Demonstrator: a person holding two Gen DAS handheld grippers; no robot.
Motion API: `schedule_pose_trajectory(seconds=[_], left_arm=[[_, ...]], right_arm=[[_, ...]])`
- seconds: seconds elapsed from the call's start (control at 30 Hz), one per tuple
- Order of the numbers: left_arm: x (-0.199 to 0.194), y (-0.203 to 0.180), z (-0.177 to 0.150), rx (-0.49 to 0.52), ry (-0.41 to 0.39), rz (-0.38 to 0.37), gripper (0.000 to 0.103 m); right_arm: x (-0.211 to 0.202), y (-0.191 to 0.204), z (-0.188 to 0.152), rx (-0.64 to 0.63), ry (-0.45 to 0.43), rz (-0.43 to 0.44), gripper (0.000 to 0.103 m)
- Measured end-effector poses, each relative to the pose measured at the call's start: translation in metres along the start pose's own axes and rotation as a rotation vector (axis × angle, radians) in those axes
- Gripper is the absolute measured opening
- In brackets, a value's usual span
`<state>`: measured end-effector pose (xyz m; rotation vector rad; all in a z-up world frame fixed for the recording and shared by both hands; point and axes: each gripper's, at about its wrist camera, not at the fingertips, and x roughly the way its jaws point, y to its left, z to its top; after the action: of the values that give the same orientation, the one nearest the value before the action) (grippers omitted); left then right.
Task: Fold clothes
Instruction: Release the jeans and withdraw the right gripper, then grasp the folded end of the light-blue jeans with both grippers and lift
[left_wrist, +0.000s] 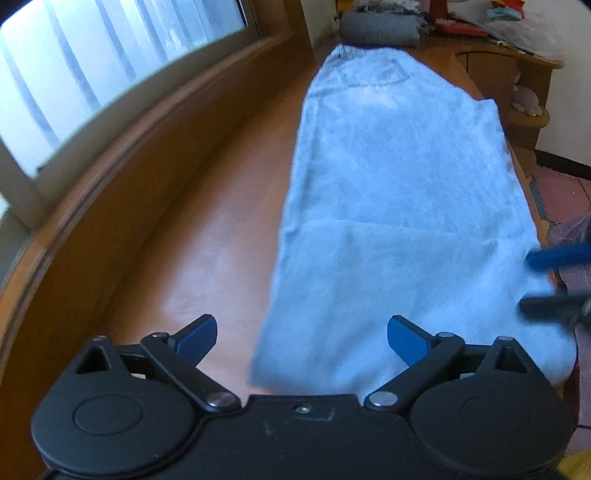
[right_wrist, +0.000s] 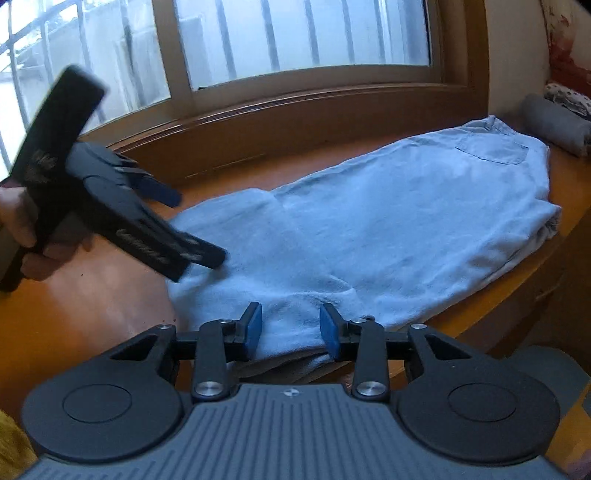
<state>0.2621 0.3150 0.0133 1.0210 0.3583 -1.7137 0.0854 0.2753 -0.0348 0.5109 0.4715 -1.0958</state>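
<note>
Light blue jeans (left_wrist: 399, 192) lie flat and lengthwise on the wooden table (left_wrist: 207, 236), back pocket at the far end. In the right wrist view the jeans (right_wrist: 388, 229) lie folded leg on leg, hems toward me. My left gripper (left_wrist: 301, 338) is open above the hem's left corner, holding nothing; it also shows in the right wrist view (right_wrist: 173, 221) at the hem's far side. My right gripper (right_wrist: 291, 326) is open, its jaws either side of the near hem edge without pinching it; its blurred fingers (left_wrist: 554, 280) show at the right edge in the left wrist view.
A rolled grey garment (left_wrist: 380, 29) lies at the table's far end, also in the right wrist view (right_wrist: 554, 122). A window with a wooden sill (right_wrist: 295, 99) runs along the table. A cluttered wooden shelf (left_wrist: 517, 66) stands to the right, with pink floor tiles (left_wrist: 565, 192) beyond the table edge.
</note>
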Motion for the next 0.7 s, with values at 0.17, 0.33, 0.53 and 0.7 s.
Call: schedule_pose_trajectory(seconds=[0.17, 0.33, 0.53, 0.7], left_arm=[[-0.018, 0.029, -0.030, 0.039, -0.024, -0.068, 0.099], [-0.010, 0.034, -0.050, 0.146, -0.047, -0.123, 0.090], [0.002, 0.027, -0.050, 0.245, -0.138, -0.249, 0.087], [0.009, 0.026, -0.043, 0.241, -0.159, -0.354, 0.067]], right_arm=[[-0.039, 0.008, -0.003, 0.011, -0.052, -0.021, 0.066], [-0.049, 0.038, -0.027, -0.028, -0.009, -0.043, 0.065], [-0.023, 0.068, -0.037, -0.087, 0.000, -0.098, 0.058], [-0.001, 0.082, -0.044, -0.155, -0.007, -0.175, 0.044]])
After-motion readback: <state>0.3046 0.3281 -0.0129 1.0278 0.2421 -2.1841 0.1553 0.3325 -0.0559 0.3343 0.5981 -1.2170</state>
